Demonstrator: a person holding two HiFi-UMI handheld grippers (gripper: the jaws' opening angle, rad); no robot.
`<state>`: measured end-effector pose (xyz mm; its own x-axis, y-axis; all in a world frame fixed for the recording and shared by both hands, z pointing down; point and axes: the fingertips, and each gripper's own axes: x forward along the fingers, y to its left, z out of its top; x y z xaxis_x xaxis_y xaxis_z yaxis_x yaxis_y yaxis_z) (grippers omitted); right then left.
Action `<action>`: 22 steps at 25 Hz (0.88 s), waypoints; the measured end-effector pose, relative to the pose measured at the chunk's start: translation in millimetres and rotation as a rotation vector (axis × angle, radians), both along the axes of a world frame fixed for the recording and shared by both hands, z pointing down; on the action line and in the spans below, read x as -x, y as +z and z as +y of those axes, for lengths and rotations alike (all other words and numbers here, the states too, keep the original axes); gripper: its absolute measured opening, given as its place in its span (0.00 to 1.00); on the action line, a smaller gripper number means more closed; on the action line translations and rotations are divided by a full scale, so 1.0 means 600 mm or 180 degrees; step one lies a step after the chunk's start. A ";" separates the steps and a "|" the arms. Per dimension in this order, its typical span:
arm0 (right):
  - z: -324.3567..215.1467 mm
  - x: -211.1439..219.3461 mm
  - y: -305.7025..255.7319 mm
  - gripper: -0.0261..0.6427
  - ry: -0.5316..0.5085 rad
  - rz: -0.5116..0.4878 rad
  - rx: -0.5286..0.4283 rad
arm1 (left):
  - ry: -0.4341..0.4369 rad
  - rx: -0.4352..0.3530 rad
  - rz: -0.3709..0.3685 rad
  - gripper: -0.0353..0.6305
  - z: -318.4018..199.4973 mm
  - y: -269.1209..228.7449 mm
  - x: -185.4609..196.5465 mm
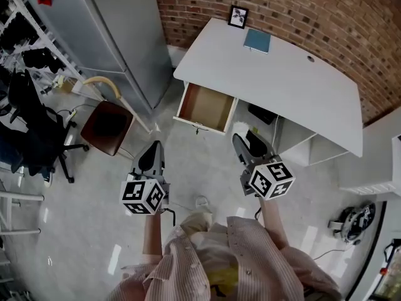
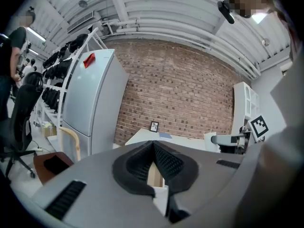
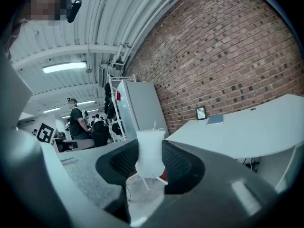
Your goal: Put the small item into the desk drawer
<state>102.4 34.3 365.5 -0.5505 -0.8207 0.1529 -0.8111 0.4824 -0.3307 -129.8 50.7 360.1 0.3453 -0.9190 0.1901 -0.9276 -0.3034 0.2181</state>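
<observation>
The white desk [image 1: 294,86] stands against the brick wall with its wooden drawer [image 1: 207,107] pulled open toward me. My right gripper [image 1: 243,144] hangs in front of the desk, just right of the drawer and nearer to me, shut on a small white mesh-textured item [image 3: 151,156] that stands upright between the pads. The same gripper shows in its own view as right gripper [image 3: 150,148]. My left gripper [image 1: 153,152] is left of the drawer front, over the floor. In its own view the left gripper [image 2: 153,145] has its pads touching with nothing between them.
A tall grey cabinet [image 1: 119,30] stands left of the desk, with a brown-seated wooden chair [image 1: 108,123] and a black office chair [image 1: 31,130] beside it. A picture frame [image 1: 238,16] and a blue notebook [image 1: 257,41] lie on the desk's far side. White shelving [image 1: 376,162] is on the right.
</observation>
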 end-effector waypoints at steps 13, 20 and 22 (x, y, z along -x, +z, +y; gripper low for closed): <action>-0.089 0.030 0.029 0.27 -0.0037 0.0108 0.0094 | 0.0016 0.0178 0.0052 0.05 -0.072 0.047 0.029; -0.135 0.042 0.056 0.27 -0.0068 0.0157 0.0198 | 0.0031 0.0285 0.0076 0.05 -0.113 0.070 0.026; -0.158 0.044 0.067 0.27 -0.0070 0.0200 0.0238 | 0.0028 0.0337 0.0076 0.05 -0.133 0.078 0.024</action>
<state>76.3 -60.5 405.6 -0.5557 -0.7935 0.2482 -0.8208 0.4762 -0.3153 -144.4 -29.3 407.1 0.3588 -0.8912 0.2775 -0.9191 -0.2855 0.2715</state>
